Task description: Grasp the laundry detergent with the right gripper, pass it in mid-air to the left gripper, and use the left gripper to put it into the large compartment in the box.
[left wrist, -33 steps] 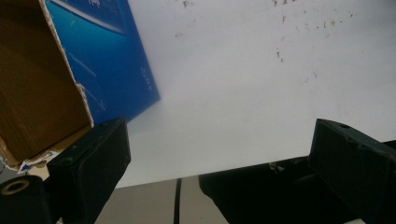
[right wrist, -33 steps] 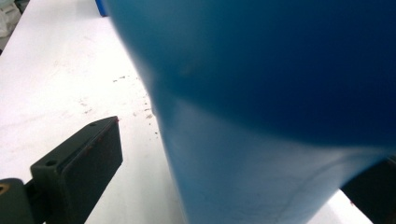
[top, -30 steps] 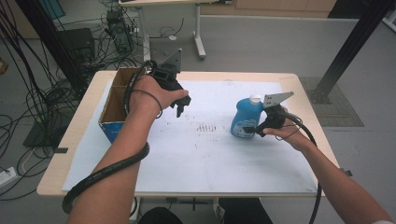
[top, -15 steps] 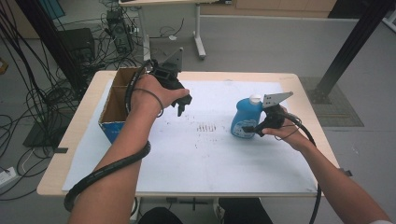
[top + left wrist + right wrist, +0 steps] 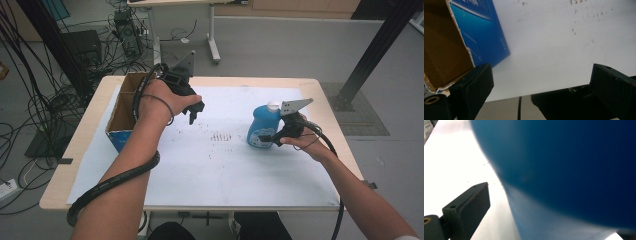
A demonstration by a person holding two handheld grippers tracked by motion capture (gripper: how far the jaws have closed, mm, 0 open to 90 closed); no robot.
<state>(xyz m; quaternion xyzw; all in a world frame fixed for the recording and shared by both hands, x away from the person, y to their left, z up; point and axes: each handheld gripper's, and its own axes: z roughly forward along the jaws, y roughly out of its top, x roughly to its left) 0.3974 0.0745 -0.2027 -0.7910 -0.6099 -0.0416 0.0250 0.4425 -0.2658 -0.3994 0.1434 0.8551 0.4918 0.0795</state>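
Fingers [image 5: 471, 85] of my left gripper [image 5: 193, 111] spread and empty by the box [image 5: 120, 107] at far left; right gripper [image 5: 267, 137] against upright blue bottle [image 5: 262, 125] mid-right, grip state unclear, bottle not yet boxed, I'd judge.

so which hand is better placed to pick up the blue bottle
Right. The right gripper is already at the bottle, which looms between its jaws. The left gripper hangs open near the box.

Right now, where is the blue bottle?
In the high view the blue bottle stands upright on the white sheet at right, against the right tool, well apart from the cardboard box.
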